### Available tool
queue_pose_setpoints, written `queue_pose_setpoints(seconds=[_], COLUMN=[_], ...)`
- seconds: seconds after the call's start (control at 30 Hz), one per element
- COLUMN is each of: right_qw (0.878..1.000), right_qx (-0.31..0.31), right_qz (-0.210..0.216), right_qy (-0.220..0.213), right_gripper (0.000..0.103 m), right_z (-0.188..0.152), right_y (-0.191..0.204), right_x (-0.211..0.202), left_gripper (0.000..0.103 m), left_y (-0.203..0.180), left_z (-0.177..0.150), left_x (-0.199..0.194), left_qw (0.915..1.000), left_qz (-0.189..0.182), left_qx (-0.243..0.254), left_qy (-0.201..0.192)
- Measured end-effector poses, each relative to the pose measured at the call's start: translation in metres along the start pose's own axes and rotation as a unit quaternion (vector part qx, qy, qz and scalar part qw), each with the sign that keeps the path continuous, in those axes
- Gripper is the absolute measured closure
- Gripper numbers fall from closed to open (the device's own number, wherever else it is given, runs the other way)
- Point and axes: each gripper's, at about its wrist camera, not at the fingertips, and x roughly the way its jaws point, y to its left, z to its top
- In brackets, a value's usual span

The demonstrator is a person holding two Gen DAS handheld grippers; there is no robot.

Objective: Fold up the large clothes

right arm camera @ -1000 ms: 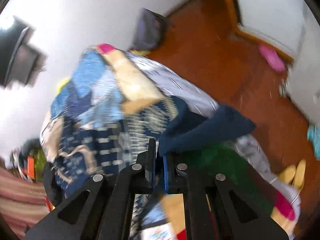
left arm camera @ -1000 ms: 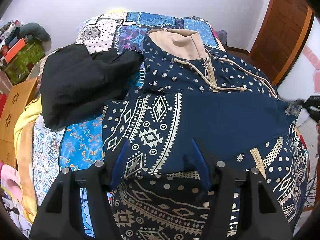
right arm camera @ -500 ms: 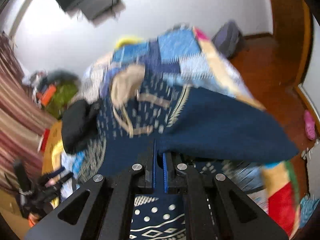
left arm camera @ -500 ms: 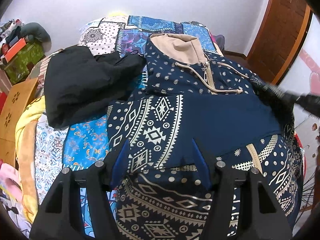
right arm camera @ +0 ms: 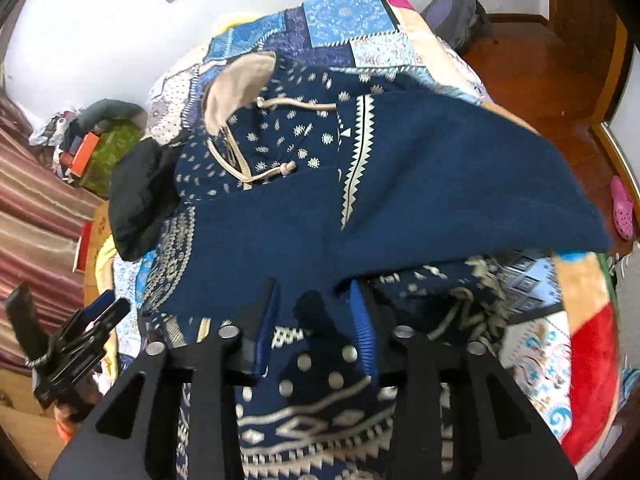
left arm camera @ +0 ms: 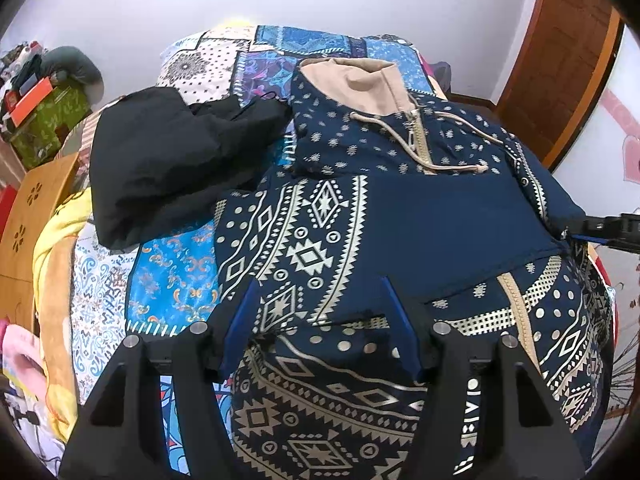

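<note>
I have the navy patterned hoodie (left arm camera: 400, 216) spread across the bed (left arm camera: 192, 280), hood toward the far wall and hem toward me, so its long axis runs straight away from both grippers. One plain navy sleeve (right arm camera: 420, 184) lies folded across the chest, its long axis crossing the body from side to side. My right gripper (right arm camera: 316, 312) sits at the near edge of that sleeve; its jaws have just been opening and now stand apart with the sleeve's edge between them, though I see no pad pressing on it, so I judge the sleeve released. My left gripper (left arm camera: 320, 308) hovers over the hoodie's lower front with its jaws spread wide and nothing gripped; the fabric lies flat under them. In the left wrist view the right gripper shows at the hoodie's right edge, so the right hand is nearer that side seam and the left hand is nearer the patterned left side. A black garment (left arm camera: 168, 168) lies beside the hoodie on the bed, touching it near the hood. The only container I make out is a green box (left arm camera: 48, 124) off the far left; what is in it I cannot tell.
</note>
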Motion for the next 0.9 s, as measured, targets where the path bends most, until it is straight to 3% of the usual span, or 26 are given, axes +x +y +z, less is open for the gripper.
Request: queue_pose_setpoints(seconds=[0.2, 0.37, 0.47, 0.63, 0.9], right_qw=[0.997, 0.984, 0.976, 0.961, 0.949], right_qx=[0.057, 0.149, 0.201, 0.268, 0.308], right_qz=[0.005, -0.014, -0.026, -0.007, -0.004], right_qy=[-0.052, -0.093, -0.084, -0.068, -0.070], right_gripper=[0.064, 0.057, 0.057, 0.057, 0.057], right_z=[0.003, 0.011, 0.011, 0.009, 0.017], right_y=[-0.028, -0.082, -0.112, -0.146, -0.171], right_x=[-0.029, -0.041, -0.032, -0.008, 0.013], left_gripper=[0.042, 0.042, 0.042, 0.042, 0.042], left_y=[-0.011, -0.013, -0.011, -0.007, -0.005], left_z=[0.003, 0.003, 0.003, 0.002, 0.002], left_x=[0.003, 0.006, 0.009, 0.015, 0.020], left_qw=[0.9999, 0.9999, 0.9999, 0.9999, 0.9998], left_qz=[-0.004, -0.010, -0.008, -0.007, -0.006], left_qx=[0.013, 0.010, 0.008, -0.001, -0.003], left_qy=[0.000, 0.004, 0.008, 0.015, 0.021])
